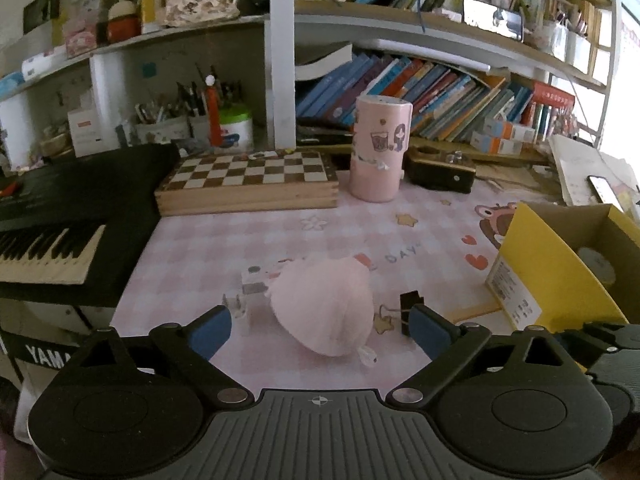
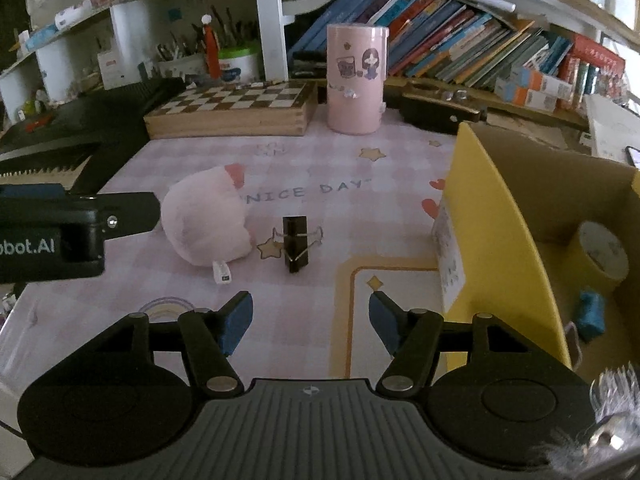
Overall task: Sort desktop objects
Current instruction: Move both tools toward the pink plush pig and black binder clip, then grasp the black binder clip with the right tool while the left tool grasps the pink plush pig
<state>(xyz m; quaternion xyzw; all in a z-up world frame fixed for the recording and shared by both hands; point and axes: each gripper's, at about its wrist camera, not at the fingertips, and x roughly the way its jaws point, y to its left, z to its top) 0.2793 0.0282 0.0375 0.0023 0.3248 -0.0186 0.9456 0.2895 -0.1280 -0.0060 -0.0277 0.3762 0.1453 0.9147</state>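
the left tongs (image 1: 320, 330) are hovering low over the counter (image 1: 224, 240) with their blue pads (image 1: 210, 334) spread wide, pinching nothing. a pink plush toy (image 1: 326, 306) is lying on the pink checked mat right between those pads, apart from both, its small white tag pointing toward the camera. just to its left a white plug adapter (image 1: 250, 288) is resting on the mat, partly hidden behind the plush. to its right a black binder clip (image 1: 410, 312) is standing close beside the right pad; whether they are touching cannot be told.

the right tongs (image 2: 310, 322) are also gaping open and empty, hanging above the mat nearer the person. ahead of them the binder clip (image 2: 295, 244) is standing with its wire handles folded out, and the plush toy (image 2: 206, 220) is sitting just to its left, with the left gripper's black body reaching in from the left edge beside it.

to the right a yellow cardboard box (image 2: 496, 232) is standing open on the counter. inside it a roll of yellow tape (image 2: 602, 252) is leaning against the far wall and a small blue object (image 2: 591, 314) is lying on the box floor nearer the camera.

farther back a pink cylindrical container (image 2: 356, 80) with cartoon stickers is standing upright, a wooden chessboard box (image 2: 232, 110) is lying to its left, and a black keyboard (image 1: 48, 240) is sitting along the counter's left side. behind them shelves of leaning books (image 2: 460, 48) are filling the wall.
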